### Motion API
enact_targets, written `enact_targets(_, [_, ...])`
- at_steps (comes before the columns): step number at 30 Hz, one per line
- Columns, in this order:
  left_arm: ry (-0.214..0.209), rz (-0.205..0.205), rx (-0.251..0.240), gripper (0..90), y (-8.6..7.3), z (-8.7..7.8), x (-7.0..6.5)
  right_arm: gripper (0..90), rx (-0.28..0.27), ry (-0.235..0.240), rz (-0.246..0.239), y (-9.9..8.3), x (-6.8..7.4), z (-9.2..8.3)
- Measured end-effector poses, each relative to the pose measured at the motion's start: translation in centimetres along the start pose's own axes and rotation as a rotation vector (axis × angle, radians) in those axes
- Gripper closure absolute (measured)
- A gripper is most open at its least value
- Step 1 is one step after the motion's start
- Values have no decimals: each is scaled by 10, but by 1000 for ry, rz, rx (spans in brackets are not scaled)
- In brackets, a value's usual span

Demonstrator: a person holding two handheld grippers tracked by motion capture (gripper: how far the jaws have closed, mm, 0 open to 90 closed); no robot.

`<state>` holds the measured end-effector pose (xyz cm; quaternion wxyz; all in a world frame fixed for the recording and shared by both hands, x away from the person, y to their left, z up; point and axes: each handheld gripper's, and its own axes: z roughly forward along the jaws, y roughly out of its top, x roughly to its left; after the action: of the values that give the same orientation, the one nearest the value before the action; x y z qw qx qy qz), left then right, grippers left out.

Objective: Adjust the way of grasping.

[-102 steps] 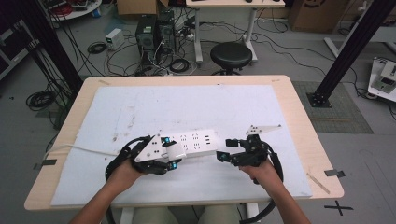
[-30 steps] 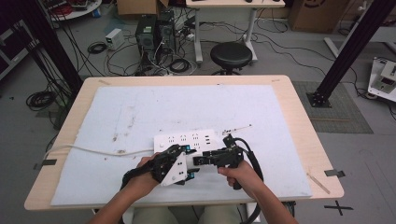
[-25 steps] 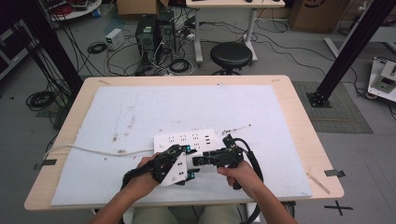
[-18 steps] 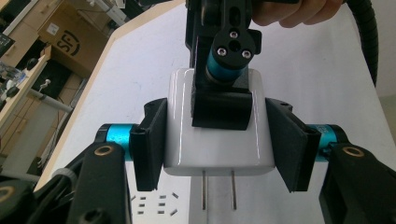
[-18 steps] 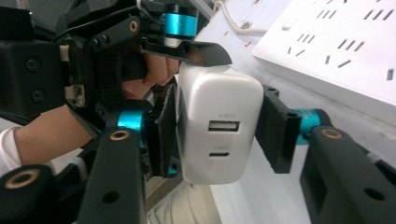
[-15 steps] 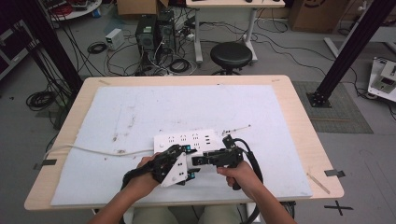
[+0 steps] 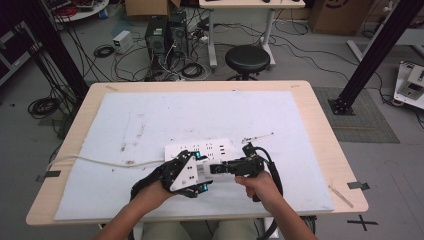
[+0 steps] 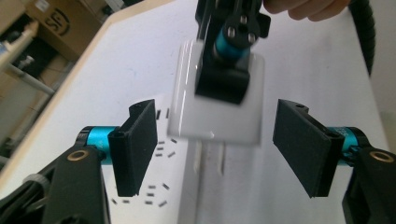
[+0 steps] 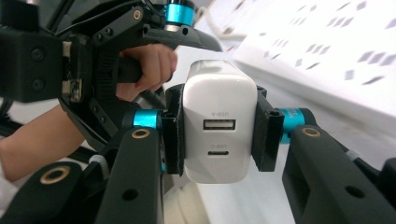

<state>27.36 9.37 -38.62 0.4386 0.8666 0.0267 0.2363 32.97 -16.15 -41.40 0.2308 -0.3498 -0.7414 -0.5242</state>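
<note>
Near the front edge of the table (image 7: 320, 115), little has moved in the last second: the right gripper (image 9: 217, 140) stays clamped on the white charger (image 9: 218, 133), prongs poised over the power strip (image 7: 200, 148), between the left gripper's (image 8: 224, 154) wide-open, empty fingers (image 8: 137, 147), so plugging in looks imminent.

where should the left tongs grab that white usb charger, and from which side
Judging by its pose, grip the white charger across its two broad flat faces, low on the body near the prongs, coming in from the prong end. The right tongs already clamp its narrow sides near the port end, and the left tongs stand open, one jaw off each broad face.
</note>
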Motion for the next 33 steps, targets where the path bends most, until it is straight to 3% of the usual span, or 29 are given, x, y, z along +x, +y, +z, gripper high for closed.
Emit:
enact_targets(7, [6,-188,-67,266,-21,-11,13,636,-18,-90,-27,2,-2,-20])
enact_targets(8, [6,-188,-67,255,-21,-11,13,636,-18,-90,-27,2,-2,-20])
enact_targets(9, [9,-232,-83,255,-27,-15,18,636,-9,-106,-35,2,-1,-21])
enact_targets(10, [9,-232,-83,234,-27,-15,18,636,-9,-106,-35,2,-1,-21])
enact_targets(12, [29,-284,-111,234,-33,-22,22,636,14,-172,-76,5,3,-27])
enact_targets(14, [40,-313,-127,234,-37,-26,24,635,20,-182,-83,5,3,-30])
enact_targets(20, [75,-381,-152,234,-52,-39,31,635,35,-218,-88,4,2,-39])
enact_targets(27, [160,-452,-198,235,-67,-60,37,635,57,-274,-124,5,5,-50])
enact_targets(33, [215,-461,-203,235,-77,-75,39,635,87,-308,-153,7,9,-56])
